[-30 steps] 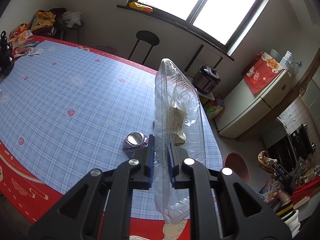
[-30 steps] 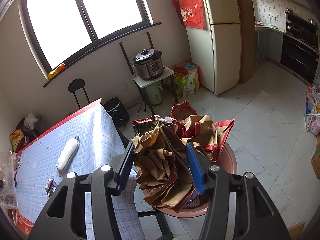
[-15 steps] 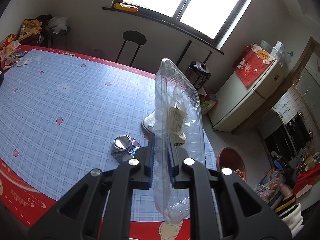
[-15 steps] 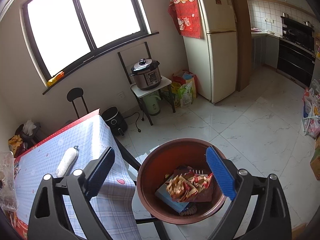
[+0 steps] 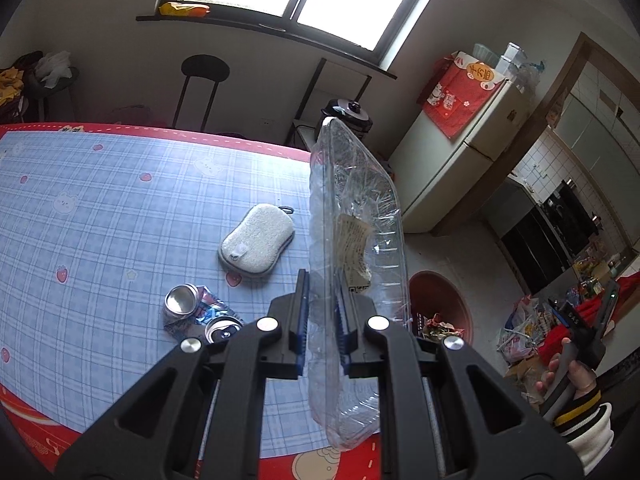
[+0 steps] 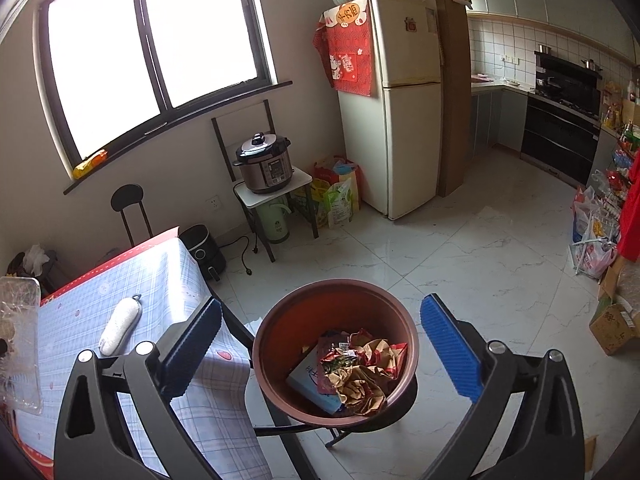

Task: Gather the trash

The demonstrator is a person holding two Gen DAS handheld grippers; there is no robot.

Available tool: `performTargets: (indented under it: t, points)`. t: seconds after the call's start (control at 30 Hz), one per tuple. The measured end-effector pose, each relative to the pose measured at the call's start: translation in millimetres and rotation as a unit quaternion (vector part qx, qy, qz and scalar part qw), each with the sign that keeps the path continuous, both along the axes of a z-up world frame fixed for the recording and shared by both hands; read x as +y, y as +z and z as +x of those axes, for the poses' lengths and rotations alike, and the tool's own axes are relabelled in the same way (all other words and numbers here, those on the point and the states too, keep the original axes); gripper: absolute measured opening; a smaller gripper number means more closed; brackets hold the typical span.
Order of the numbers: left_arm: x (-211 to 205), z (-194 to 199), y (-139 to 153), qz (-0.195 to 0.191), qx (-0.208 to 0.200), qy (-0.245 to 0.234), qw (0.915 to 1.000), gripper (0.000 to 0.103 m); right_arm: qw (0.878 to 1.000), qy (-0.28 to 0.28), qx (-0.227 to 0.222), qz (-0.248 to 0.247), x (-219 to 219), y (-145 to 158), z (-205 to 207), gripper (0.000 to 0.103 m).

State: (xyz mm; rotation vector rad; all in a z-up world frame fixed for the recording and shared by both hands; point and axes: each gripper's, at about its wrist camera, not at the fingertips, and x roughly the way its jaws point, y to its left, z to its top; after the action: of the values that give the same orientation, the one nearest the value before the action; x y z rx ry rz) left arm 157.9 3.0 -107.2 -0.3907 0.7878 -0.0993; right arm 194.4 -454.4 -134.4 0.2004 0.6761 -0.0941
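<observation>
My left gripper (image 5: pixel 322 312) is shut on a clear plastic tray (image 5: pixel 356 240) held upright on edge above the table's near right part. A crushed can (image 5: pixel 196 312) lies on the checked tablecloth (image 5: pixel 100 220) just left of the fingers. My right gripper (image 6: pixel 320 340) is open and empty above a brown basin (image 6: pixel 280 332) that holds crumpled paper bags and wrappers (image 6: pixel 356 372). The basin also shows in the left wrist view (image 5: pixel 444 292), on the floor side beyond the table's right edge. The clear tray shows at the left edge of the right wrist view (image 6: pixel 18 340).
A white sponge pad (image 5: pixel 256 240) lies on the table beyond the can; it also shows in the right wrist view (image 6: pixel 120 326). A black stool (image 5: pixel 204 80), a pressure cooker (image 6: pixel 264 162) on a small stand and a fridge (image 6: pixel 392 112) stand along the walls. Bags (image 6: pixel 592 240) sit at the right.
My right gripper opened and dropped the crumpled paper bags into the basin. My left gripper carried the tray rightwards, bringing the sponge pad and basin into view.
</observation>
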Motion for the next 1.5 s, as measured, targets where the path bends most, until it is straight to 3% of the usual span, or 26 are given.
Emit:
performTargets:
  t: [0.17,0.47,0.73,0.97,1.03,1.07,1.1,1.2,1.37,1.5]
  points:
    - [-56,38,0,0.006,-0.003,-0.073,0.9973,0.016,1.000,-0.016,-0.003,-0.004,-14,7,-17,0.098]
    - [-180,99,-6,0.009,-0.004,-0.173,0.9848,0.016,0.999,-0.054,0.006,-0.004,-57,5,-35,0.098]
    - [-265,132,-14,0.034,-0.007,-0.215,0.9759,0.016,0.997,-0.074,0.014,0.002,-91,-5,-45,0.098]
    - [-312,154,-24,0.074,-0.011,-0.226,0.9712,0.017,0.996,-0.087,0.024,0.012,-117,-16,-43,0.098]
    - [-320,161,-23,0.078,-0.016,-0.228,0.9704,0.031,0.996,-0.088,0.024,0.013,-121,-18,-42,0.098]
    - [-323,162,-23,0.072,-0.019,-0.235,0.9691,0.051,0.996,-0.088,0.024,0.014,-123,-19,-42,0.098]
    - [-325,163,-21,0.066,-0.025,-0.245,0.9670,0.059,0.996,-0.087,0.023,0.015,-124,-19,-41,0.098]
    - [-326,163,-17,0.070,-0.034,-0.247,0.9660,0.060,0.996,-0.086,0.021,0.018,-126,-20,-40,0.098]
    - [-309,158,-12,0.065,-0.035,-0.227,0.9712,0.073,0.997,-0.075,0.015,0.025,-125,-21,-36,0.098]
    - [-285,149,-3,0.073,-0.042,-0.206,0.9749,0.076,0.998,-0.062,0.010,0.030,-120,-20,-31,0.098]
